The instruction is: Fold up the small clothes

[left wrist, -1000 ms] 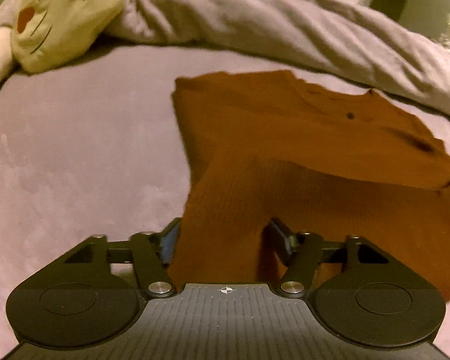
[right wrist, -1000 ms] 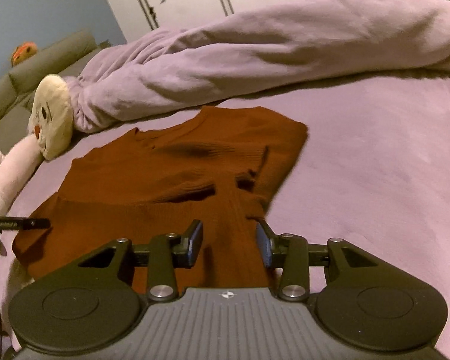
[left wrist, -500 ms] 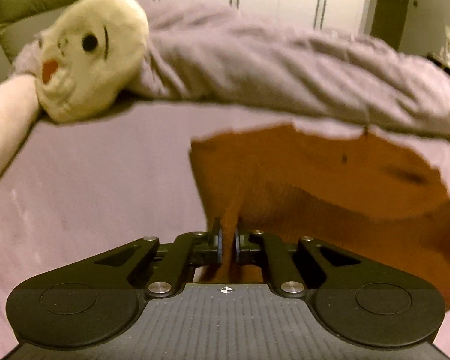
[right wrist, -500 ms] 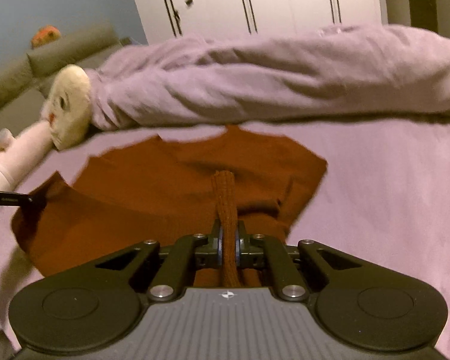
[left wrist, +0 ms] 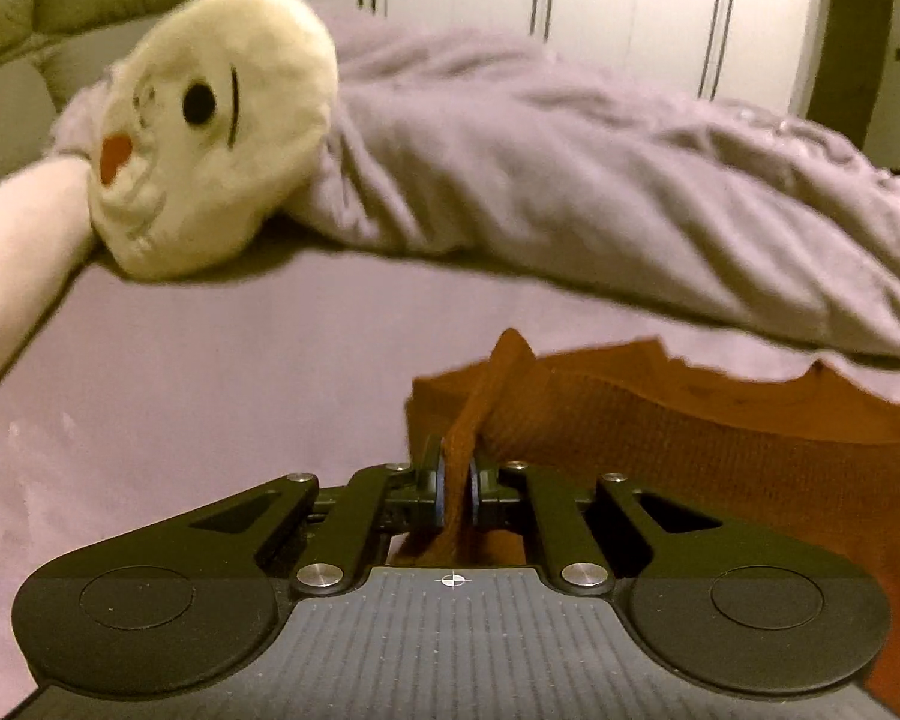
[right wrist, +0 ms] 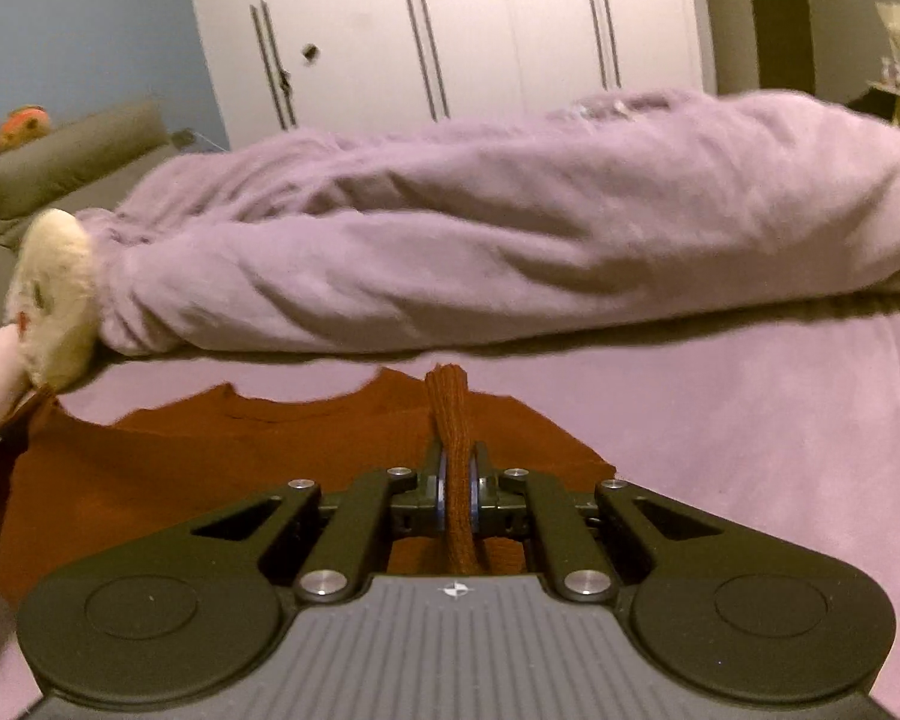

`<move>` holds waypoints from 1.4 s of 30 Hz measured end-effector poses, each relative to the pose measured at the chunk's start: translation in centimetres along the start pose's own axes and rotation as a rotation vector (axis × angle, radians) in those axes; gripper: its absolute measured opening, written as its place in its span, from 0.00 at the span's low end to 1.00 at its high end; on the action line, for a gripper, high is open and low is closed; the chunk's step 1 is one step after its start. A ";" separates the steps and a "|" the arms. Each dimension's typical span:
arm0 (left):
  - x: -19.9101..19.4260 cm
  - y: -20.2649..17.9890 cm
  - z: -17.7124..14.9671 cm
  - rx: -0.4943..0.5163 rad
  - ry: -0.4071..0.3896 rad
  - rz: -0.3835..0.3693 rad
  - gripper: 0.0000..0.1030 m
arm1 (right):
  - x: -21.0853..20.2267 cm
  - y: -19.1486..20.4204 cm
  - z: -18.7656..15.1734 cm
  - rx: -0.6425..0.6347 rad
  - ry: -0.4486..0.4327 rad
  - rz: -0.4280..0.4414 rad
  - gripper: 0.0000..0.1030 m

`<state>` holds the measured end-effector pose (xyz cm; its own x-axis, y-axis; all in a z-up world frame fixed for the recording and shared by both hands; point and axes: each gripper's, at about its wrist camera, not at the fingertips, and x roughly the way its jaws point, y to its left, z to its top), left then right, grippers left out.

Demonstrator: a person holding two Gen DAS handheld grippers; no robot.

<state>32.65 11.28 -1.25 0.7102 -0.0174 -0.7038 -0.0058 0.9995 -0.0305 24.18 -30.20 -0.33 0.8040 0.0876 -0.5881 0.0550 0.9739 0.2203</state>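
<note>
Left hand-held gripper (left wrist: 457, 483) pinching rust sweater (left wrist: 690, 438), right view adds orange toy (right wrist: 21, 123)

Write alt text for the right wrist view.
The right gripper is shut on a pinched ridge of a rust-brown knit sweater spread on a lilac bed sheet. Behind lie a rumpled lilac duvet, a cream plush toy and white wardrobe doors.

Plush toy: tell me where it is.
The plush toy lies at the upper left of the left wrist view, on the bed, against the rolled blanket.
</note>
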 end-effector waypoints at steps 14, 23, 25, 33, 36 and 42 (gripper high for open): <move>2.3 -0.3 1.1 0.070 -0.013 0.003 0.09 | 5.1 -0.5 -0.5 -0.094 0.048 -0.047 0.06; 7.5 -3.3 4.6 0.088 -0.055 0.117 0.09 | 9.6 0.3 4.5 -0.159 -0.035 -0.171 0.06; 8.8 -3.6 4.1 0.079 -0.042 0.155 0.09 | 11.1 0.3 4.5 -0.183 -0.019 -0.201 0.06; 10.8 -3.9 2.7 0.090 -0.035 0.219 0.11 | 14.2 0.1 2.3 -0.235 0.041 -0.254 0.06; 11.4 -4.0 2.4 0.099 -0.016 0.240 0.22 | 14.7 0.0 2.0 -0.250 0.051 -0.266 0.06; 10.0 -2.3 2.7 0.050 -0.005 0.306 0.76 | 15.4 -0.2 1.6 -0.269 0.100 -0.302 0.22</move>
<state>41.67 8.90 -6.27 0.6842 0.2845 -0.6716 -0.1855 0.9584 0.2169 37.50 -29.42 -8.17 0.7133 -0.2034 -0.6707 0.1123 0.9778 -0.1771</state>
